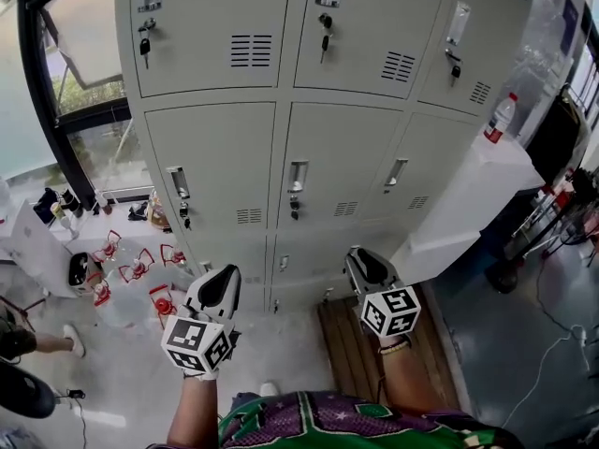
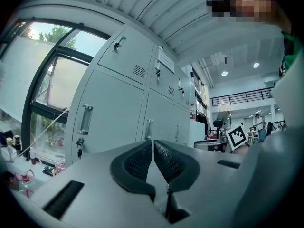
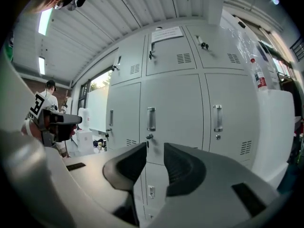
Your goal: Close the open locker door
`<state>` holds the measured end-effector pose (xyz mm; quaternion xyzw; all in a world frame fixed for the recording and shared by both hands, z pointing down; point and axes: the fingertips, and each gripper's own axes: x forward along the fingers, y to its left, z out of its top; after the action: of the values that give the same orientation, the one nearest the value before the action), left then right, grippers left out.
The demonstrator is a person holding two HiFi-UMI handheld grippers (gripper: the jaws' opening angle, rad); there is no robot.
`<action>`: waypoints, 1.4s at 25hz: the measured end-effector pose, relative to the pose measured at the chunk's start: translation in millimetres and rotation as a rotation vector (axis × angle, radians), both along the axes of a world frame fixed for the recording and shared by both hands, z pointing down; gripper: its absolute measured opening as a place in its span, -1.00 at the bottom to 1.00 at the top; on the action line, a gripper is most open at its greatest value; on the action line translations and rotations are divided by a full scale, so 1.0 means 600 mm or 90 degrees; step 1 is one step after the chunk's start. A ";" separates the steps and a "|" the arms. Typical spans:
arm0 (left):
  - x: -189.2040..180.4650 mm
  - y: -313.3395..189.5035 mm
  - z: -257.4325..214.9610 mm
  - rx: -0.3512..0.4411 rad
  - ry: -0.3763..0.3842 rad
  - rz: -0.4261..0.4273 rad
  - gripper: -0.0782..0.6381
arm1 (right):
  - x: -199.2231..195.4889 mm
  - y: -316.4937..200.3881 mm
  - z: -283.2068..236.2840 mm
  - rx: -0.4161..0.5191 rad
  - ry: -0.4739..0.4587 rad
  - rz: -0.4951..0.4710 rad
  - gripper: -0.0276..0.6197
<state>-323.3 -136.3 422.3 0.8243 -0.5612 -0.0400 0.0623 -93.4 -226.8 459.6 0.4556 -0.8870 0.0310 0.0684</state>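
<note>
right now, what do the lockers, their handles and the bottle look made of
Lockers: likely painted sheet metal, pale grey and matt, with punched vent slots.
Handles: seemingly bright metal, shiny and reflective.
Bottle: probably clear plastic, see-through with a red cap and label.

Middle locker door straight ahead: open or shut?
Shut. The middle door sits flush, with thin even seams all around, in the head view.

pale grey lockers [image 1: 211, 157], black-and-white square-patterned marker cubes [image 1: 198, 344], green-and-purple patterned shirt [image 1: 328, 424], bottle [image 1: 501, 118] seemingly red-labelled.
</note>
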 end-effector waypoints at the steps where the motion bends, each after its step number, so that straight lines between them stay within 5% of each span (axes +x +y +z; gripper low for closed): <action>1: 0.003 0.004 -0.008 0.005 -0.004 -0.005 -0.70 | 0.002 0.009 -0.014 0.009 -0.001 -0.010 -0.59; 19: 0.084 0.121 -0.139 0.107 -0.019 -0.090 -0.70 | 0.196 0.133 -0.201 0.145 -0.081 -0.025 -0.83; 35: 0.129 0.164 -0.148 0.091 -0.032 -0.087 -0.70 | 0.232 0.165 -0.185 0.115 -0.143 -0.018 -0.90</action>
<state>-246.1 -37.9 333.4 0.7872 -0.6133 -0.0633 -0.0134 45.7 -127.9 348.7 0.4413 -0.8945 0.0006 -0.0721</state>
